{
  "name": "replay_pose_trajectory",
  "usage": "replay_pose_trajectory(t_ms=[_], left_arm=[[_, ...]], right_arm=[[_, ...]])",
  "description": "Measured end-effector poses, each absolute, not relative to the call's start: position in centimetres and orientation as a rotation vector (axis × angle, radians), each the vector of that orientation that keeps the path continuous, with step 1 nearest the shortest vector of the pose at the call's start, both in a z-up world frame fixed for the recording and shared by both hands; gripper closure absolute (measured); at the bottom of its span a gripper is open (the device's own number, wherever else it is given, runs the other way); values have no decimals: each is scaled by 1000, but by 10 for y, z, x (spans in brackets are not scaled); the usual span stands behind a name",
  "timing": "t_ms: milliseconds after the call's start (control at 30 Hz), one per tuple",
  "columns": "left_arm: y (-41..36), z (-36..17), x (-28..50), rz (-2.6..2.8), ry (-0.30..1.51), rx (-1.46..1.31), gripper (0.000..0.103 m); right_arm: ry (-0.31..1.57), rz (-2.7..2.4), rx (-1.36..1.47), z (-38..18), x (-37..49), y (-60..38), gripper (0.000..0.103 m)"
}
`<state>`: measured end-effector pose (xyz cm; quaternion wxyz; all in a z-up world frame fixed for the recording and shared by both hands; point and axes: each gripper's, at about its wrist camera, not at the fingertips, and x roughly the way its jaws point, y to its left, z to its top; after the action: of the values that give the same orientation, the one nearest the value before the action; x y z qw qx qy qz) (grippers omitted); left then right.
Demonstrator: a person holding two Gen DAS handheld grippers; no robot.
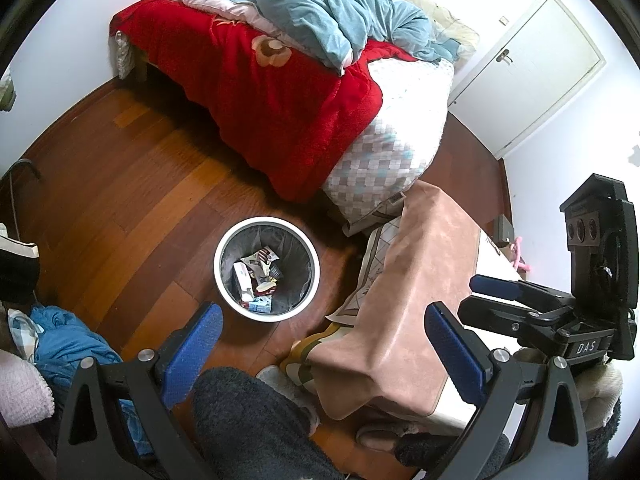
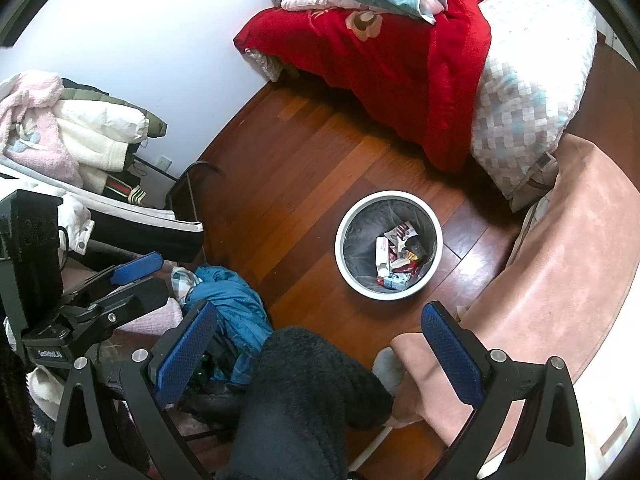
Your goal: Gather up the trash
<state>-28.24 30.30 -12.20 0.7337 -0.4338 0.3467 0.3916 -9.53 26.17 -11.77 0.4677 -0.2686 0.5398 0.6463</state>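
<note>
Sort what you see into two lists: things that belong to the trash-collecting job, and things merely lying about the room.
Belongs to the job:
- white bin
- wrappers and cartons inside the bin
- left hand-held gripper, open
- right hand-held gripper, open

Just lying about:
- red blanket
- blue garment on floor
- pink cloth
- clothes pile

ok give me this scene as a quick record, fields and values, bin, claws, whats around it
bin: white round trash bin standing upright on the wood floor
bin contents: wrappers and small boxes at the bottom
left claw: open, empty
right claw: open, empty
near bin: bed with red blanket, table under a pink cloth, blue garment on the floor
loose trash on floor: none visible
</note>
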Motion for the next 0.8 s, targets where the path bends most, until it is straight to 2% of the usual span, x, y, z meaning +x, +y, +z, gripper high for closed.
replay_pose_trajectory(t_ms=[800], left_arm=[[303,-121,-286,858,759,-954,0]], right_arm=[[1323,1600,-662,-118,-97,262,0]])
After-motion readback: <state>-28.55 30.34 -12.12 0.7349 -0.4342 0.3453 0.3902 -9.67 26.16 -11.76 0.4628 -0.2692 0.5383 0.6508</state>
